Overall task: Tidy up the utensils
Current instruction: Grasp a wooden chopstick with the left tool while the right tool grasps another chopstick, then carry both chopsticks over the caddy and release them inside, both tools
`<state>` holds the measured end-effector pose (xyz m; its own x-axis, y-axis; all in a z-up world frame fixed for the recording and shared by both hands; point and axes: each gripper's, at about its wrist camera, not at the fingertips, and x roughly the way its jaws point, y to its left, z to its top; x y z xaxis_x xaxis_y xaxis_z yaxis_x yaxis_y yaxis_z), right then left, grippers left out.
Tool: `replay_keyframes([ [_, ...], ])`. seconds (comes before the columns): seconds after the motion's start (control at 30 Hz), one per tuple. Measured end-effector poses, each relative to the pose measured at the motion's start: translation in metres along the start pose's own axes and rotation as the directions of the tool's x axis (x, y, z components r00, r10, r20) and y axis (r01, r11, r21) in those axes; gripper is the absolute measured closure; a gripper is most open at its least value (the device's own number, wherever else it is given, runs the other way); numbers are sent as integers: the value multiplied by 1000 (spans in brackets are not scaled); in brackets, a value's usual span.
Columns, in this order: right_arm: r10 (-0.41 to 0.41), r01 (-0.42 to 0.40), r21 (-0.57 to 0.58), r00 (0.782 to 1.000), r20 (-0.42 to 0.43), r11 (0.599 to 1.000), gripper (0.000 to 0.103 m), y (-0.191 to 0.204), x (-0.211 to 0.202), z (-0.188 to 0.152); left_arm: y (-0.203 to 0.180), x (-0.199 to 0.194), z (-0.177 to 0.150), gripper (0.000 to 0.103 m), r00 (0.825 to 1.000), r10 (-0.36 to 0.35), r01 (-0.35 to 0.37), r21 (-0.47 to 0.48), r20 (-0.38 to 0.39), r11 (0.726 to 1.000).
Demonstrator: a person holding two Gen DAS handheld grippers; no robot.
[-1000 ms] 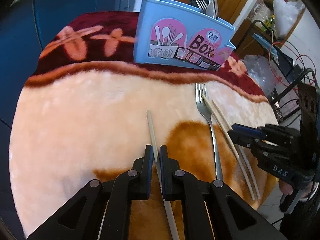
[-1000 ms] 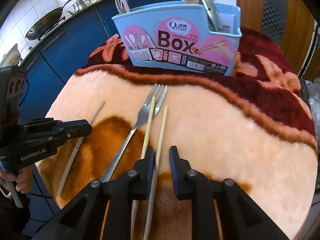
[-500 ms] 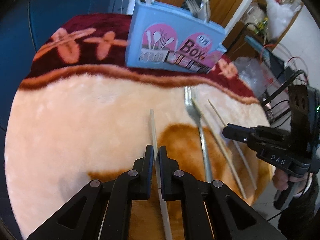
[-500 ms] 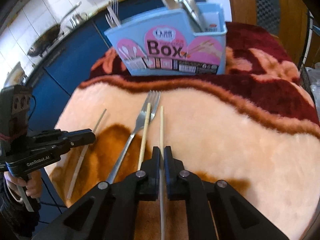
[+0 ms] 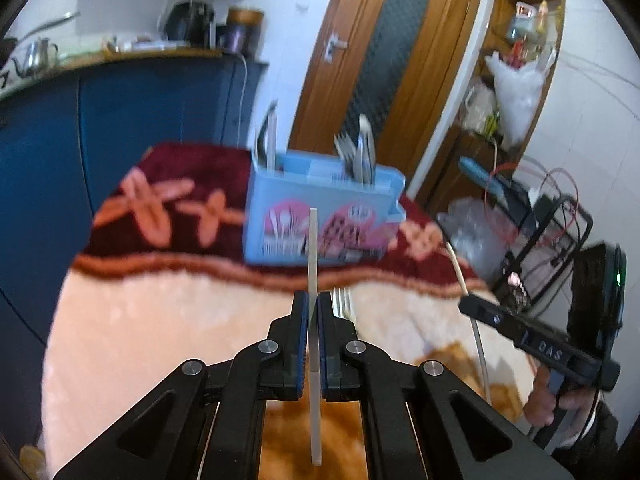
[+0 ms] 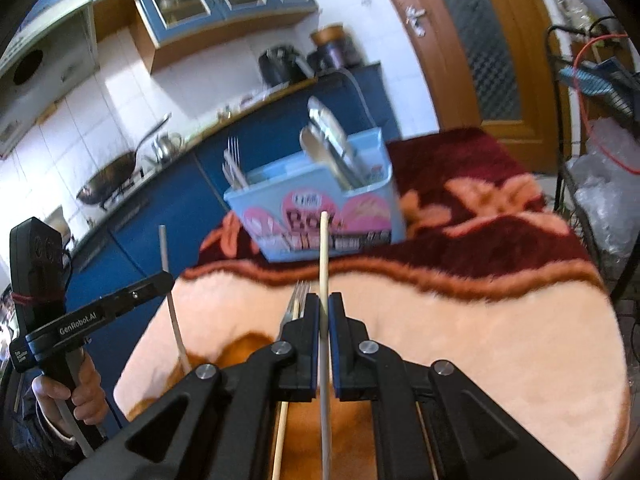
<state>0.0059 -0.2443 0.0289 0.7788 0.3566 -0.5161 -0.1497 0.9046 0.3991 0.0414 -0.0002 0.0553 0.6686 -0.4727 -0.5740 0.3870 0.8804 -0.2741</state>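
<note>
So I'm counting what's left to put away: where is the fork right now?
The fork lies on the peach blanket, its tines toward the blue utensil box, beside a loose chopstick; the right gripper hides its handle.

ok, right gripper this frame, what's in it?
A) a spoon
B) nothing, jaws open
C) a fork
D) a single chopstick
D: in the right wrist view the right gripper is shut on one pale chopstick that runs out past its fingertips toward the blue utensil box, while the fork lies on the blanket beside the jaws.
</note>
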Motion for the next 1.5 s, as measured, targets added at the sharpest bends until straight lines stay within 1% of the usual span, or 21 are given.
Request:
replay_keyframes([
  [0.03,-3,3,-1,1000,19,1000,96,0,-4,1,-1,-2,5,99,1000,5,-5,2,31,1000],
  [0.13,-16,18,-17,996,83,1000,96,2,-10,5,-2,-7,17,99,995,20,-21,12,93,1000],
  [0.27,-29,34,-35,991,129,999,96,4,-13,11,-6,-9,32,99,986,39,-43,23,162,999],
  [0.4,-28,34,-37,988,152,999,96,3,-14,14,-9,-8,49,99,976,42,-48,23,214,999],
  [0.47,-28,34,-36,987,159,999,96,1,-12,15,-10,-7,60,99,970,46,-53,24,238,998],
  [0.7,-13,13,0,988,157,1000,96,-8,-2,14,-12,-8,95,99,942,77,-89,22,327,996],
  [0.87,-17,15,16,987,157,1000,96,-13,0,13,-12,-8,112,99,920,109,-127,25,376,992],
  [1.07,-23,19,25,987,158,999,96,-18,2,13,-7,-2,124,99,902,148,-169,16,406,986],
  [1.17,-29,25,23,987,158,999,96,-18,2,13,-3,1,125,99,899,158,-176,5,409,984],
  [1.27,-30,27,22,987,160,999,96,-18,3,16,0,8,123,99,901,163,-180,4,401,984],
  [1.4,-39,39,3,984,173,999,96,-15,2,22,2,22,117,99,910,172,-192,15,377,981],
  [1.5,-52,58,-22,978,201,998,96,-11,-1,32,4,36,114,99,921,184,-206,30,344,978],
])
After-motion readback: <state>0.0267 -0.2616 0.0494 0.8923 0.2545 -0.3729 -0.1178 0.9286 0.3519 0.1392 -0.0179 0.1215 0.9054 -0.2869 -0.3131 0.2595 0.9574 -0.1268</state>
